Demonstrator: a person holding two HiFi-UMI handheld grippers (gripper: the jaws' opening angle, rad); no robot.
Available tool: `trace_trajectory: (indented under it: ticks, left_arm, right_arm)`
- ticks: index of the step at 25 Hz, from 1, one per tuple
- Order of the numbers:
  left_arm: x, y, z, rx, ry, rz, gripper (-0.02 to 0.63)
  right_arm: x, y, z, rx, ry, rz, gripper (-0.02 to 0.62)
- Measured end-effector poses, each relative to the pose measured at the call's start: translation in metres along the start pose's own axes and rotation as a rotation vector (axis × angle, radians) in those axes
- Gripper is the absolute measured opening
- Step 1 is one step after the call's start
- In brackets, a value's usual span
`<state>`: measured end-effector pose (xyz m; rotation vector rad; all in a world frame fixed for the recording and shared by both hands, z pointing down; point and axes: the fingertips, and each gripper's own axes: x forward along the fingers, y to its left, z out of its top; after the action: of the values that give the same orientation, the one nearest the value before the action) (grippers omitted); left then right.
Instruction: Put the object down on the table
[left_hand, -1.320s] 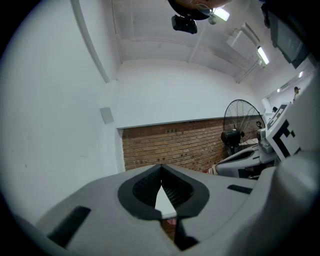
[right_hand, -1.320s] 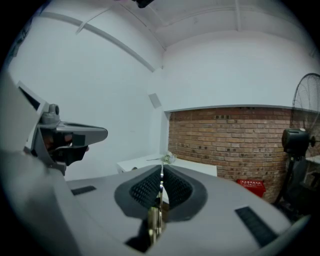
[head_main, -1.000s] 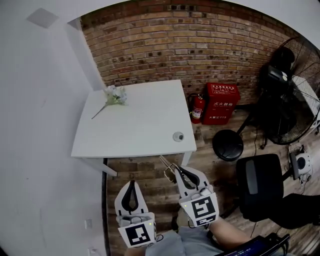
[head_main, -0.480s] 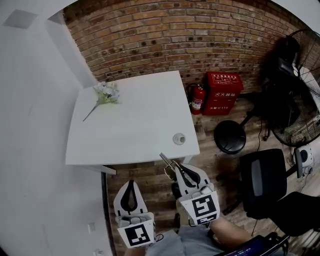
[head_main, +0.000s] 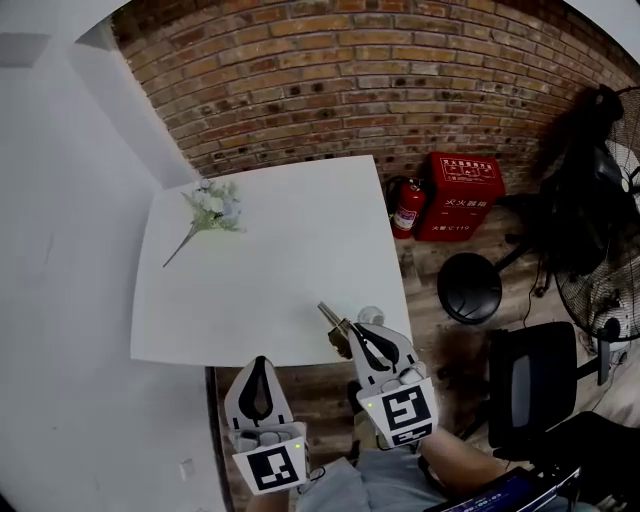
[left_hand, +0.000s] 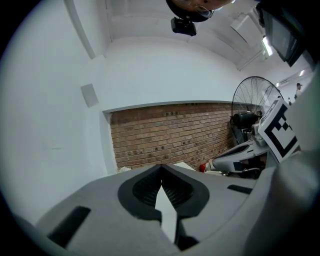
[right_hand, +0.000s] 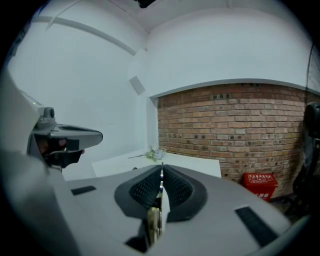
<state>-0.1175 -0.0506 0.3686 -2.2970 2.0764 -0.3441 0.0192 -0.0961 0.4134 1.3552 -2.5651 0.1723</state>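
Observation:
A thin metal object (head_main: 331, 320) with a brass-coloured base (right_hand: 152, 222) sticks out of my right gripper (head_main: 350, 336), which is shut on it over the near edge of the white table (head_main: 270, 270). In the right gripper view its blade runs up between the ribbed pads (right_hand: 175, 189) to the tips of the right gripper (right_hand: 161, 172). My left gripper (head_main: 259, 362) hangs just short of the table's near edge, shut with nothing in it; the left gripper view shows its tips meeting (left_hand: 161, 167).
A white flower sprig (head_main: 210, 208) lies at the table's far left. A small round white thing (head_main: 370, 314) sits by the near right corner, partly behind my right gripper. Right of the table stand a fire extinguisher (head_main: 407, 206), red box (head_main: 463, 195), black stool (head_main: 470, 288), office chair (head_main: 533, 385).
The view has closed in on the table. Both grippers, earlier over the wooden floor, now sit at its near edge, the right one over the tabletop. Both stay shut.

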Motion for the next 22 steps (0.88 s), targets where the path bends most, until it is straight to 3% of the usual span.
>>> trace_trajectory:
  ticks: [8, 15, 22]
  left_arm:
    - [0.054, 0.008, 0.021, 0.010, -0.018, 0.030, 0.008]
    - [0.068, 0.021, 0.044, 0.029, -0.079, 0.073, 0.008]
    - [0.076, 0.033, 0.052, -0.006, -0.073, 0.100, 0.008]
  right_arm:
    - [0.051, -0.036, 0.031, -0.014, -0.039, 0.019, 0.014]
    - [0.077, -0.049, 0.061, -0.036, -0.086, 0.037, 0.014]
    - [0.093, -0.054, 0.079, -0.060, -0.104, 0.042, 0.014]
